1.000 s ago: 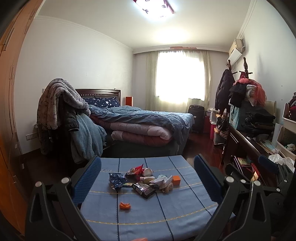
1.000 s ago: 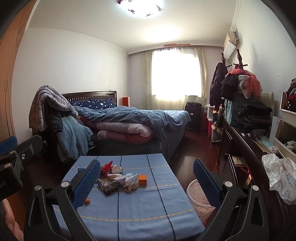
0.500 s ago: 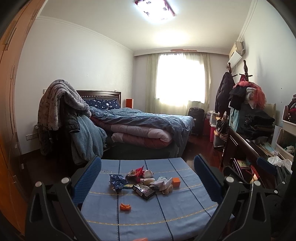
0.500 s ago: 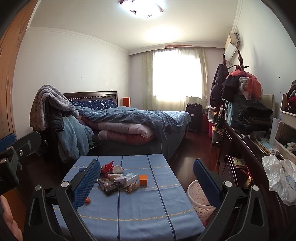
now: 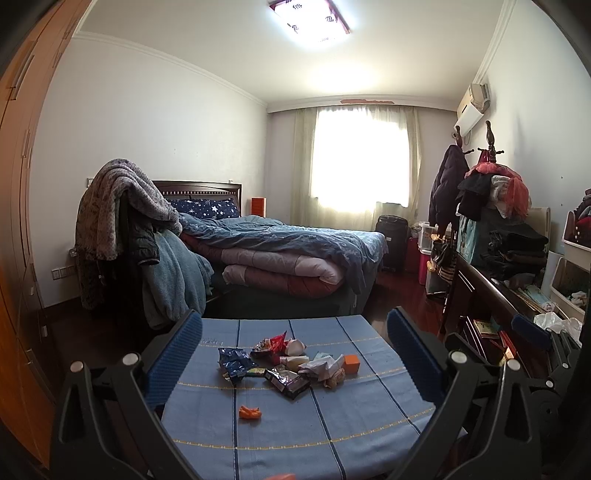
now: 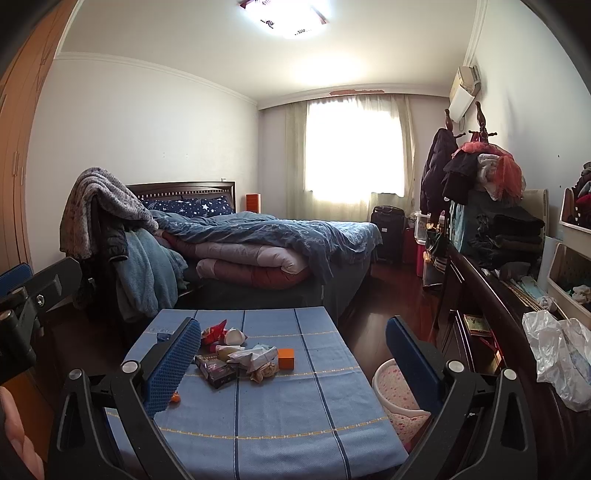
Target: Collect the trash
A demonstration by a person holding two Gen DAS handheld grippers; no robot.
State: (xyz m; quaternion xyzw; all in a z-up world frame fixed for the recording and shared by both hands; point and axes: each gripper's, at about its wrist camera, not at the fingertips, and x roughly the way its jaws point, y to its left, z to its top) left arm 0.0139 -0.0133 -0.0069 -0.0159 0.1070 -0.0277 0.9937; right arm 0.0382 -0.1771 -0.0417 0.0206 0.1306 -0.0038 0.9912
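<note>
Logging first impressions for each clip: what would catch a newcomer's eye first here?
A heap of wrappers and scraps lies mid-table on the blue striped cloth, with one orange scrap apart, nearer the camera. Behind stands an unmade bed below a bright window. Both grippers, left and right, are open and hold nothing.

Blown-out window (image 5: 360, 155) glare, bright ceiling lamp (image 5: 310, 16), fisheye-warped dark corners

Lower right of the right view, the tool's finger (image 6: 410, 354) hides part of the basket (image 6: 391, 380); wrapper (image 6: 216, 365) print is perhaps too small to read.
</note>
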